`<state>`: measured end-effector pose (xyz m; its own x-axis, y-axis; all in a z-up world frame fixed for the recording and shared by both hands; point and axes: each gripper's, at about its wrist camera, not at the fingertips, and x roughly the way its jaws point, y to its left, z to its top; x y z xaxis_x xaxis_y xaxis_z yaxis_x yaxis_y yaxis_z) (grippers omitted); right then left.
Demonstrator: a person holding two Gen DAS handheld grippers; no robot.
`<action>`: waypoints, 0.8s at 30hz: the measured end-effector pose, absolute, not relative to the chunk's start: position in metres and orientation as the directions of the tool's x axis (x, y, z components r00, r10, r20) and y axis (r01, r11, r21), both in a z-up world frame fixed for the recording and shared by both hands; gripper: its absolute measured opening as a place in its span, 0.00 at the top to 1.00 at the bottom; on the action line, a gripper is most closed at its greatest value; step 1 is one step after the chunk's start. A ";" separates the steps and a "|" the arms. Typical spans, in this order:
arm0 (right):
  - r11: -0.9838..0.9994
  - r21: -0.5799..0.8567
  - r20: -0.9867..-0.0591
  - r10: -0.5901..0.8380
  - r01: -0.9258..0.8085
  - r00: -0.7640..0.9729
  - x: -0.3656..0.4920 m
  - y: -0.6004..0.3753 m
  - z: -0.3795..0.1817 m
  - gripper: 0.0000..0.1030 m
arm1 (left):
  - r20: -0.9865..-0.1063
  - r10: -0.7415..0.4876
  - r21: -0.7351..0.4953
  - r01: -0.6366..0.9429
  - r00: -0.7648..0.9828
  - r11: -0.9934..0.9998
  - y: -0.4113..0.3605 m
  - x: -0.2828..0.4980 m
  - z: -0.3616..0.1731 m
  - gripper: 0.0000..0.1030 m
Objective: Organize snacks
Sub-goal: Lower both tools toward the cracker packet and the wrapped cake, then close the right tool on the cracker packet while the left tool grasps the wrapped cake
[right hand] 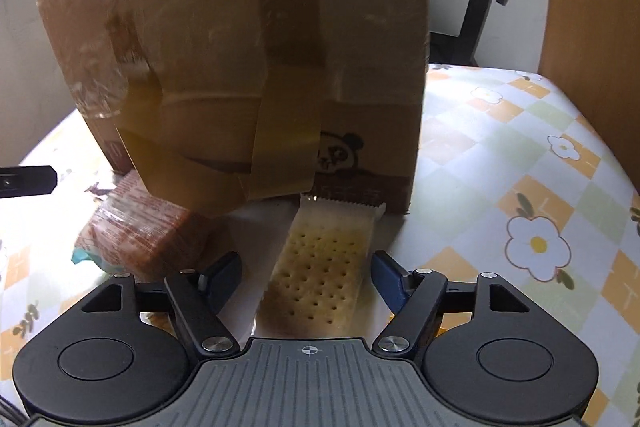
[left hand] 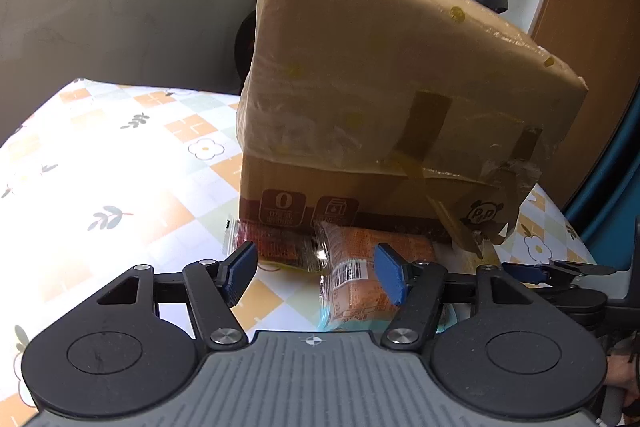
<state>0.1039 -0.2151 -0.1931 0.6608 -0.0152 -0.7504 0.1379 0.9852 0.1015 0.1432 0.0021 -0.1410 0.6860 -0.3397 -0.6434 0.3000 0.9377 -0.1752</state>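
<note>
Cardboard box (left hand: 360, 75) bears panda logo (right hand: 340, 153), large "0"; other print unreadable. Left gripper (left hand: 316, 273), right gripper (right hand: 306, 277) jaws apart, gripping nothing.

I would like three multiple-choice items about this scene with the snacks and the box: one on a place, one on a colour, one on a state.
1. Where does the cracker packet lie?
A. between the right claw's fingers
B. on top of the cardboard box
C. on the floor

2. What colour are the left claw's pads?
A. red
B. blue
C. green

3. How do the right claw's jaws stand?
A. shut on the packet
B. open, clear of the packet
C. out of view

Answers:
1 A, the packet lies on the tablecloth between the fingers.
2 B, both pads show blue.
3 B, gaps show on either side of the packet.
</note>
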 end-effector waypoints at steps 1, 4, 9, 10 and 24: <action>0.988 0.084 -0.746 -0.026 0.133 0.665 0.104 -0.212 -0.195 0.32 | -0.646 -0.338 -0.175 0.298 0.684 0.938 0.001 0.144 -0.143 0.34; 0.994 0.014 -0.740 -0.060 0.105 0.670 0.105 -0.200 -0.199 0.37 | -0.651 -0.328 -0.177 0.283 0.685 0.943 -0.002 0.147 -0.148 0.31; 0.997 0.004 -0.708 -0.052 0.079 0.704 0.092 -0.196 -0.203 0.53 | -0.672 -0.323 -0.196 0.261 0.666 0.945 -0.006 0.151 -0.158 0.31; 0.997 0.008 -0.704 -0.048 0.075 0.708 0.089 -0.196 -0.204 0.54 | -0.677 -0.322 -0.197 0.258 0.662 0.946 -0.008 0.151 -0.160 0.30; 0.998 0.017 -0.666 -0.031 0.056 0.745 0.074 -0.204 -0.204 0.56 | -0.674 -0.357 -0.205 0.300 0.647 0.932 -0.034 0.151 -0.164 0.24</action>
<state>0.0743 -0.2041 -0.2037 0.7453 -0.0308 -0.6660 0.0563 0.9983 0.0168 0.1511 -0.0344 -0.1644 0.6470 -0.3568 -0.6738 0.3000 0.9316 -0.2052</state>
